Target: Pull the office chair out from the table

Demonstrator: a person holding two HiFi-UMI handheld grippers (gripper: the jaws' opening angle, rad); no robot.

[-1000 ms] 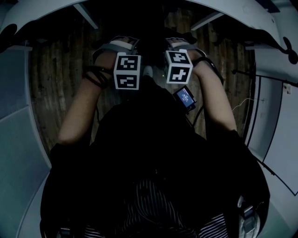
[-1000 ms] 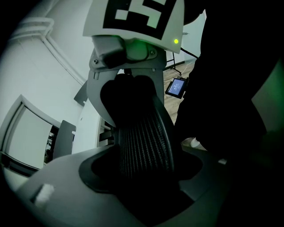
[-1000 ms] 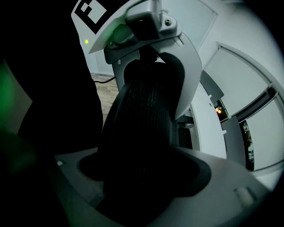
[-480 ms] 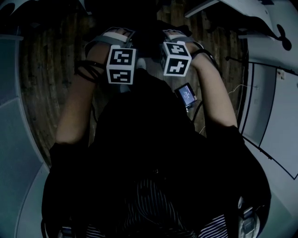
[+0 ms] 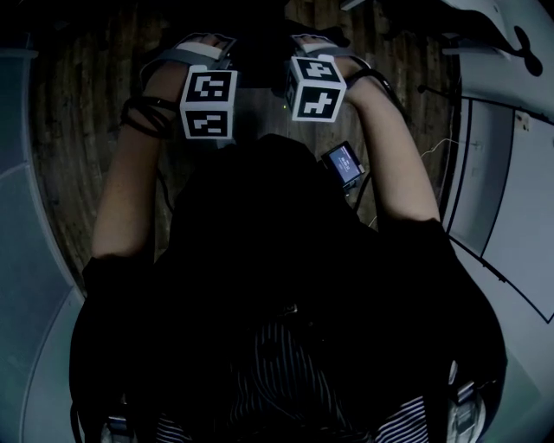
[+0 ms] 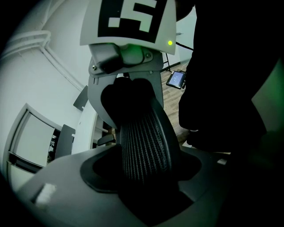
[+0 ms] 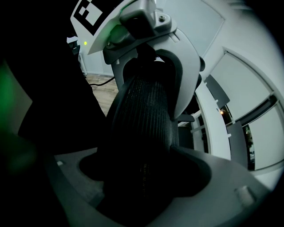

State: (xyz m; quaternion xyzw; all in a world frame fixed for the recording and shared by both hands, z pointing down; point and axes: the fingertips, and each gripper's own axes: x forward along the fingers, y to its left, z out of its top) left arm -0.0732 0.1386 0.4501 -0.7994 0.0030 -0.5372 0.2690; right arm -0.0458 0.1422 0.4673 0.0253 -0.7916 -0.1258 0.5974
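Both the left claw (image 6: 142,177) and right claw (image 7: 142,177) clamp the chair back (image 6: 144,137), which seems nearly clear of the desk (image 5: 498,26).

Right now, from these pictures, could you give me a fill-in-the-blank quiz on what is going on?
The left gripper and the right gripper are both closed on the mesh back of an office ____.
The floor is made of ____.
The small lit screen is nearer the ____ gripper.
Missing words: chair; wood; right.
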